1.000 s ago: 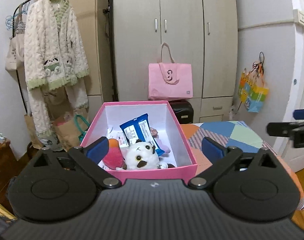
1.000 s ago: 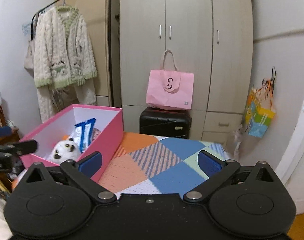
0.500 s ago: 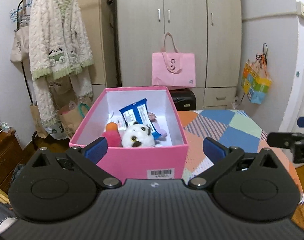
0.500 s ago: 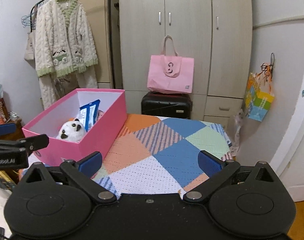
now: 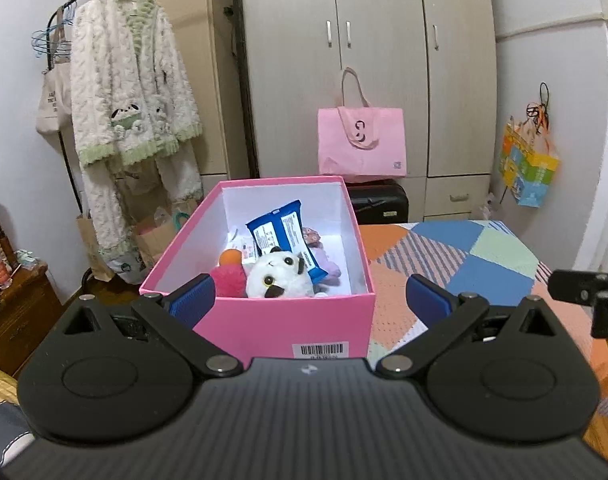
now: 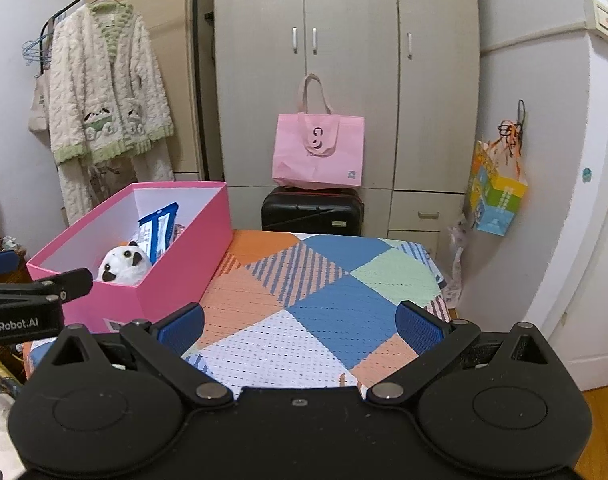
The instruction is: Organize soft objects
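Left gripper (image 5: 309, 295) held in front of the pink box (image 5: 288, 320), fingers wide apart, nothing between them. Right gripper (image 6: 300, 322) held above the patchwork cloth (image 6: 343, 280), fingers also wide apart and empty. Both apart from the box, not touching it.

Pink box standing on the left part of the cloth, open on top, white inside, barcode label (image 5: 320, 350) on the near wall. Inside, several soft things together: a white panda plush (image 5: 278, 276) against the near wall, a pink fluffy ball (image 5: 228, 280) just to its left, an orange ball (image 5: 230, 257) behind that one. A blue packet (image 5: 282, 236) leaning tilted behind the plush, touching it. Some small purple-pink soft items (image 5: 323, 258) at the right of the packet, too hidden to tell more.

Rest of the cloth bare in the right wrist view. Behind the table a black suitcase (image 6: 311, 210) with a pink tote bag (image 6: 317, 152) on top, in front of the beige wardrobe (image 6: 343, 72). A fluffy white and green robe (image 5: 132, 120) hanging on a rack at the left. A colourful bag (image 6: 495, 200) hanging on the right wall.
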The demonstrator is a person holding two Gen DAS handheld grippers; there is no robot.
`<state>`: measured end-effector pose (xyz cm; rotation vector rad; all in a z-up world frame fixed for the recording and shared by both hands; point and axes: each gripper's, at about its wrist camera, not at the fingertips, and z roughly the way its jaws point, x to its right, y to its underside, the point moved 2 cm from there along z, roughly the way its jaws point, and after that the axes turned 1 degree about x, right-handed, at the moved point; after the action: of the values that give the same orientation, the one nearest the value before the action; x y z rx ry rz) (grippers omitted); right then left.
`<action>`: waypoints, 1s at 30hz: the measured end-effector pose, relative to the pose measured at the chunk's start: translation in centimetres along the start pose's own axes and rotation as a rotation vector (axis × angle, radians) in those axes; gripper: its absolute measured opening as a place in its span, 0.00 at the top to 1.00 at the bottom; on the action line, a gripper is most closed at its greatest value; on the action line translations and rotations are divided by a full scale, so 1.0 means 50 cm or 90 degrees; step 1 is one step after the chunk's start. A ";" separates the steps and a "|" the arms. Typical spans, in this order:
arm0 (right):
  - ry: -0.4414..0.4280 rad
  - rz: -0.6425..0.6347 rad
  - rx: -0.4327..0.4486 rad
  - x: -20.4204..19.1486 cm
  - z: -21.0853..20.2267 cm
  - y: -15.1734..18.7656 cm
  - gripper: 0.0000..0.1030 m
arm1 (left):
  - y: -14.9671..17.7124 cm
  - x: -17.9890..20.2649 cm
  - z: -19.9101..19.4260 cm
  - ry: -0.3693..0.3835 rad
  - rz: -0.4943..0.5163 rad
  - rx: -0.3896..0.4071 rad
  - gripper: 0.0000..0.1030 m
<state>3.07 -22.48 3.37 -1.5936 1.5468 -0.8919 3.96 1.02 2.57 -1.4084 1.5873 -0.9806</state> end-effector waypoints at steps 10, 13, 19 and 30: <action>0.026 0.013 0.007 0.008 0.000 0.007 0.00 | 0.005 -0.005 0.001 -0.023 -0.009 0.000 0.00; 0.023 0.011 0.004 0.005 0.001 0.010 0.00 | 0.007 -0.010 0.003 -0.027 -0.016 -0.007 0.00; 0.041 0.001 0.021 -0.005 -0.009 0.015 0.00 | 0.012 -0.013 0.005 -0.034 -0.019 -0.013 0.00; 0.032 -0.003 0.023 -0.016 -0.026 0.023 0.00 | 0.021 -0.014 0.009 -0.033 -0.023 -0.026 0.00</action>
<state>1.33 -21.73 3.01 -1.5597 1.5536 -0.9641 4.04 1.79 1.48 -1.4830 1.5568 -0.9308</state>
